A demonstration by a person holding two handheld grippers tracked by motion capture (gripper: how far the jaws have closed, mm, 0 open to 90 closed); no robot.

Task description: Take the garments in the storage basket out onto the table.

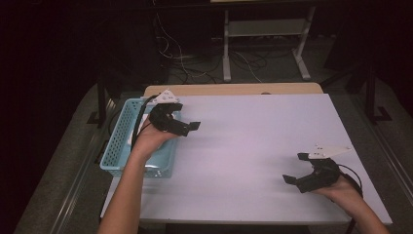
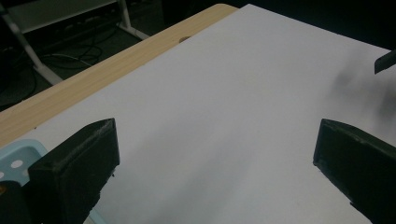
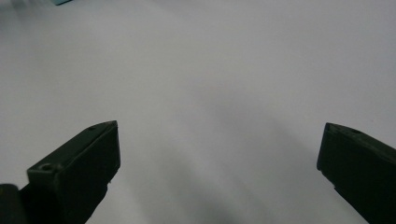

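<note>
My left gripper [image 1: 187, 119] hovers over the right rim of a light-blue plastic basket [image 1: 118, 141] at the table's left side, pointing right. It is open and holds nothing; in the left gripper view its jaws [image 2: 215, 154] stand wide apart over bare white tabletop, with a corner of the basket [image 2: 18, 161] at lower left. My right gripper [image 1: 295, 167] rests low near the front right of the white table [image 1: 253, 141], pointing left, also open and holding nothing [image 3: 219, 154]. A dark jaw tip of the right gripper [image 2: 385, 60] pokes in at the far right edge.
A strip of wooden tabletop [image 1: 234, 89] runs along the far edge beyond the white surface. Behind the table stand a white metal frame [image 1: 265, 29] and loose cables [image 1: 180, 58] on the floor. Dark rails flank both sides of the table.
</note>
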